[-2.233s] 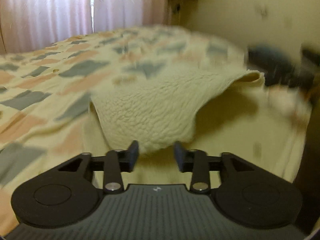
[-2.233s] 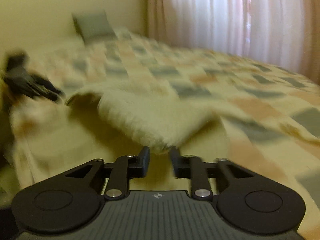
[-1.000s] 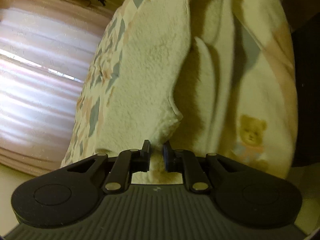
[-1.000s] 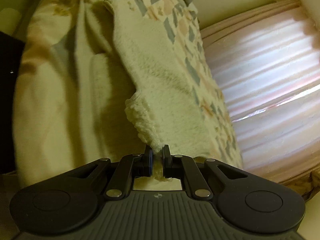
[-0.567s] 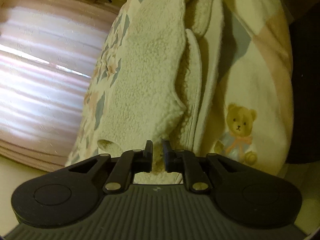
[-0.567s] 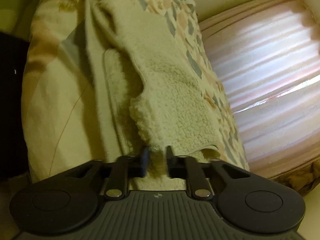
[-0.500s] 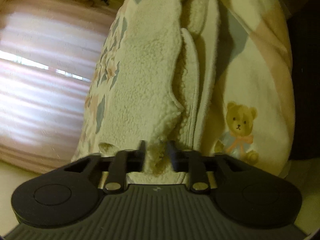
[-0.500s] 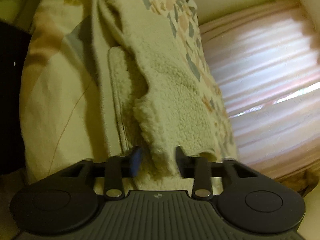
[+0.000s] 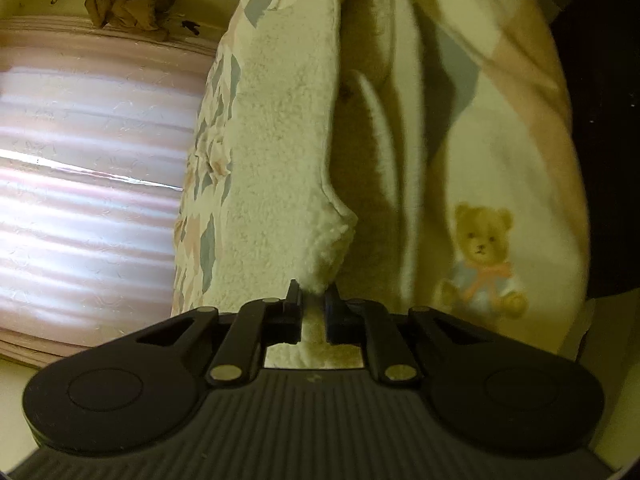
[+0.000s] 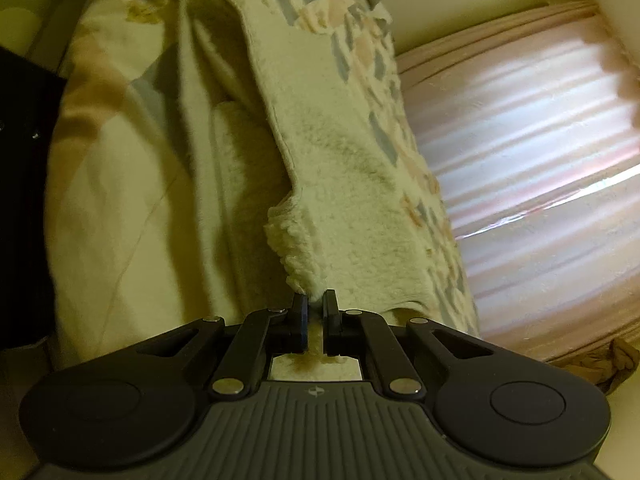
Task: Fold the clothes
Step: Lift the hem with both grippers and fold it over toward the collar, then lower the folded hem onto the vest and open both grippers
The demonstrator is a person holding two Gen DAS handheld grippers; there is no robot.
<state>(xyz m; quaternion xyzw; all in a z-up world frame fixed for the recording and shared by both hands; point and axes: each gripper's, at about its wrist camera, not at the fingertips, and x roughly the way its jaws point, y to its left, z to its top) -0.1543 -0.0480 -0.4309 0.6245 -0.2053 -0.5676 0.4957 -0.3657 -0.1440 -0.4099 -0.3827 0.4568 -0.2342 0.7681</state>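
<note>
1. Up close, our left gripper clamps one corner of the fleece garment, and our right gripper pinches the other corner tight.
2. Just beyond, the fleece stretches taut between us over the patchwork bedspread.
3. Farther off, curtains glow.
4. Judging progress: we're early, with no finished fold visible and most of the folding left.

Nubbly cream fleece garment, soft printed cloth bedspread, matt black plastic tool
</note>
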